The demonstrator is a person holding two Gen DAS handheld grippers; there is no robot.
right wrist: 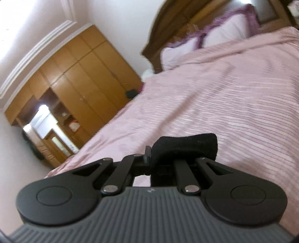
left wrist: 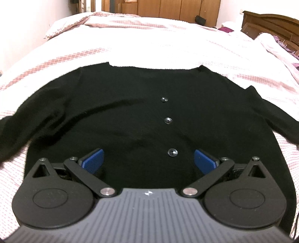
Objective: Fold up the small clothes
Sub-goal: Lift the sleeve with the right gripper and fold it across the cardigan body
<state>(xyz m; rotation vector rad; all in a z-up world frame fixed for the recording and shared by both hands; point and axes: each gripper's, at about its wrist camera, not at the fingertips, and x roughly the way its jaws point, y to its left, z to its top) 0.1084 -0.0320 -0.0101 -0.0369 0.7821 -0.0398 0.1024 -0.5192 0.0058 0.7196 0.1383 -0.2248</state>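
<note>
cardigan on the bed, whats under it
The cardigan lies flat, buttons up, on the pink-and-white bedspread, which shows all around it. Whatever lies beneath the fabric itself is covered. The open left gripper hovers over its hem.

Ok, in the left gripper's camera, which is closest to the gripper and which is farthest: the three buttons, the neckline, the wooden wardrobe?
From the left gripper:
1. Bottom button, between the open fingers.
2. Middle button, further up the black cardigan.
3. Top button, higher still.
4. Neckline, at the cardigan's far edge.
5. Wooden wardrobe, beyond the bed.
</note>
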